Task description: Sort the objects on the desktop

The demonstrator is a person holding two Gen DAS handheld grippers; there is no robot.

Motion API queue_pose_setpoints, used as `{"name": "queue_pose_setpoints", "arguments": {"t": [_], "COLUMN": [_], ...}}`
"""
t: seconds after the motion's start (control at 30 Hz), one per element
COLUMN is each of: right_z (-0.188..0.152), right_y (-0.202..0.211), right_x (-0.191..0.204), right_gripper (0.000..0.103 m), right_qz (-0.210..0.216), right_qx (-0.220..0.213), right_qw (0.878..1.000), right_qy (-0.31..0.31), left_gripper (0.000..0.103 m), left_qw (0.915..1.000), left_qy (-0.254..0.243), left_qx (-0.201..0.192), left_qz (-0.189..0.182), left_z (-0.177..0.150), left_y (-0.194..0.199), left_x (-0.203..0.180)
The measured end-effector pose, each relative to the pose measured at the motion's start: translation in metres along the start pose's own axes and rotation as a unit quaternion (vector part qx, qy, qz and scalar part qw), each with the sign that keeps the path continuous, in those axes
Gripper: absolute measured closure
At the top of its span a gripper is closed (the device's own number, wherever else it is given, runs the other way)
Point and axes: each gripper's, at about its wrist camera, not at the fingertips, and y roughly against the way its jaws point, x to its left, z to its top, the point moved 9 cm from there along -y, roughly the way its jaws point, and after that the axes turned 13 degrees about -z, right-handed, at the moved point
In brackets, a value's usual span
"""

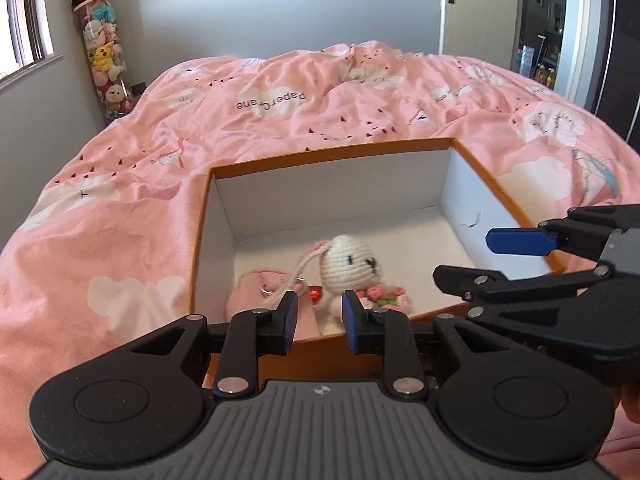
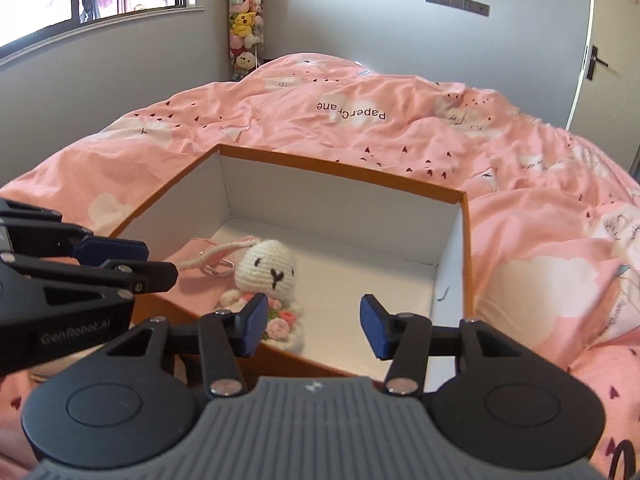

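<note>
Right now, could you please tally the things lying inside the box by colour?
White: 1, the crocheted bunny.
Pink: 1, the pouch.
Red: 1, the small heart charm.
Total: 3, all inside the orange-rimmed box.

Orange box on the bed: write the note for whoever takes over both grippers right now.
Left gripper: jaws apart, nothing between them, above the box's near edge.
Right gripper: open, empty, beside it.
Orange box: holds the crocheted white bunny with its flower bouquet, and a pink pouch with a key ring.
Done: those items are in the box.
Left: no other loose items visible on the pink duvet; check outside the views.
</note>
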Motion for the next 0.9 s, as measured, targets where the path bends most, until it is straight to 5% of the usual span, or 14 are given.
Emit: {"name": "queue_pose_setpoints", "arguments": {"t": [0.9], "right_z": [-0.077], "right_y": [0.039], "right_x": [-0.032], "right_gripper": [0.049], "right_qz": [-0.008], "right_qx": [0.072], "right_qw": [0.997], "right_qy": [0.019], "left_gripper": [0.073], "left_qw": [0.9937], "left_qy": [0.000], "left_qx": [0.077], "left_qz": [-0.080], "left_z": [-0.071], "left_y": [0.008], "left_x": [-0.059]}}
